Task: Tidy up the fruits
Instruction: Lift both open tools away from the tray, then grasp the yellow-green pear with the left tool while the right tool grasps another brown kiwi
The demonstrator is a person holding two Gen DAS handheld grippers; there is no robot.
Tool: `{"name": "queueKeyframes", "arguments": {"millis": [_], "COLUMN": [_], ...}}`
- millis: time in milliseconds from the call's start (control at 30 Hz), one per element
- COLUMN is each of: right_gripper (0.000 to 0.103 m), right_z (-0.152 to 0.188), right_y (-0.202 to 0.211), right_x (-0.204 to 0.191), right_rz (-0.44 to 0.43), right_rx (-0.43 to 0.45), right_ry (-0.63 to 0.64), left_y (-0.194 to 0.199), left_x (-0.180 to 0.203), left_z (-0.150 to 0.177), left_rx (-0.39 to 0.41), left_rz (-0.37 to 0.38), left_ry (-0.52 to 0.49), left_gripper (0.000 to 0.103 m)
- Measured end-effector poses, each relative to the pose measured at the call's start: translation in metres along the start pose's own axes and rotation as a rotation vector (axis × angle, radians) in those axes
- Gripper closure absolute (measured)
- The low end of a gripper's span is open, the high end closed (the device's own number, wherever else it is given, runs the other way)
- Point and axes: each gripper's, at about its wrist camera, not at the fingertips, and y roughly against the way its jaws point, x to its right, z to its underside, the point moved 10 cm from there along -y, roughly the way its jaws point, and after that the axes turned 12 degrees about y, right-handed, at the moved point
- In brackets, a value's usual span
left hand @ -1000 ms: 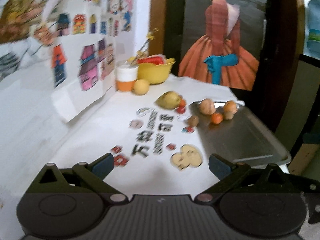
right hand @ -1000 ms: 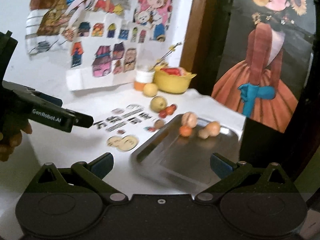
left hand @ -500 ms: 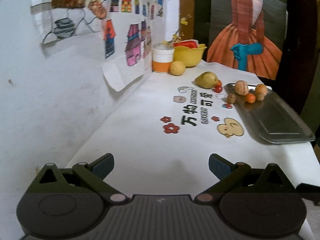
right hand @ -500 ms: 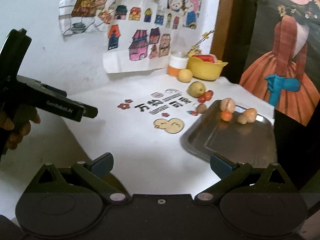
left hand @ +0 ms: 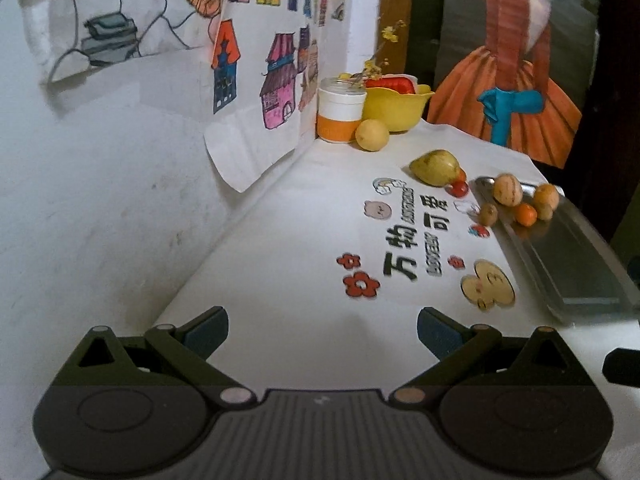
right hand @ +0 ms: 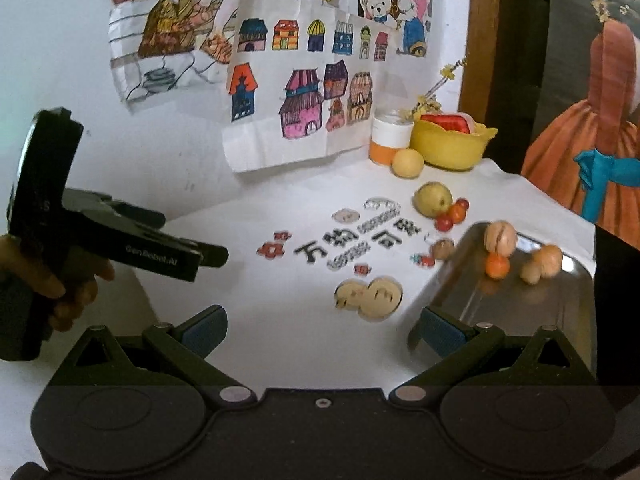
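Note:
A steel tray (left hand: 572,264) (right hand: 532,320) lies at the table's right side, holding a peach (left hand: 507,189) (right hand: 500,233), a small orange (left hand: 525,214) (right hand: 497,265) and two tan fruits (right hand: 546,258). Beside the tray on the cloth sit a brown nut-like fruit (left hand: 489,213) (right hand: 443,248), a yellow-green pear (left hand: 434,167) (right hand: 432,199), small red tomatoes (left hand: 459,187) (right hand: 451,216) and a yellow round fruit (left hand: 372,135) (right hand: 407,163). My left gripper (left hand: 322,330) is open and holds nothing, well short of the fruit. My right gripper (right hand: 320,328) is open and holds nothing, near the tray's front corner.
A yellow bowl (left hand: 396,108) (right hand: 452,148) with red contents and a white-and-orange jar (left hand: 341,114) (right hand: 390,138) stand in the back corner. Drawings hang on the left wall (left hand: 100,180). A hand holds the left gripper's body (right hand: 120,240) at the left of the right wrist view.
Both grippers have pulled back and away from the fruit and tray over the last second. Their jaws have stayed open. No fruit has moved.

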Motion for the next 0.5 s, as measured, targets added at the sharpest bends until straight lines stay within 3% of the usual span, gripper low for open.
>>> {"name": "queueKeyframes", "arguments": {"millis": [233,500], "right_gripper": [0.001,0.001], "right_z": [-0.026,-0.032], "right_y": [-0.024,-0.069], "right_x": [0.042,0.082], "right_rz": [0.055,0.055], "right_rx": [0.012,0.007], "right_ry": [0.163,0.333], "left_y": [-0.030,-0.072], "left_x": [0.009,0.046], "left_z": [-0.032,-0.063], "left_rx": [0.010,0.013], "left_rz": [0.023,0.141], "left_ry": [0.038,0.036], "left_gripper": [0.000,0.000]}}
